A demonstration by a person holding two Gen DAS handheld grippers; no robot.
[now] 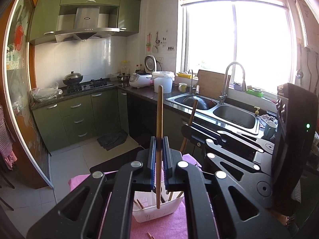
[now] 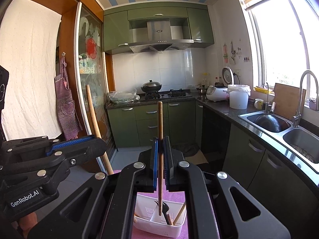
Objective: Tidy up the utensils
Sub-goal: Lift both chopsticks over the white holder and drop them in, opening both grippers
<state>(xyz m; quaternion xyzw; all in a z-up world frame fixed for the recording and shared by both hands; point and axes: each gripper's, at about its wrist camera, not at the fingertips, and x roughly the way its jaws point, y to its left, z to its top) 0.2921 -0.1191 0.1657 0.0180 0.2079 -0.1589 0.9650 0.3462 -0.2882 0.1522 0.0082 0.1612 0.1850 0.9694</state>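
My left gripper is shut on a wooden chopstick and holds it upright, its lower tip over a white slotted utensil basket. My right gripper is shut on a second wooden chopstick, also upright above the same basket. The basket stands on a pink mat and holds several chopsticks and a black utensil. The right gripper shows at the right of the left wrist view. The left gripper shows at the left of the right wrist view, with its chopstick.
A loose chopstick lies on the mat in front of the basket. Beyond are green kitchen cabinets, a stove with a wok, a dark counter with a double sink, a white bucket and a window.
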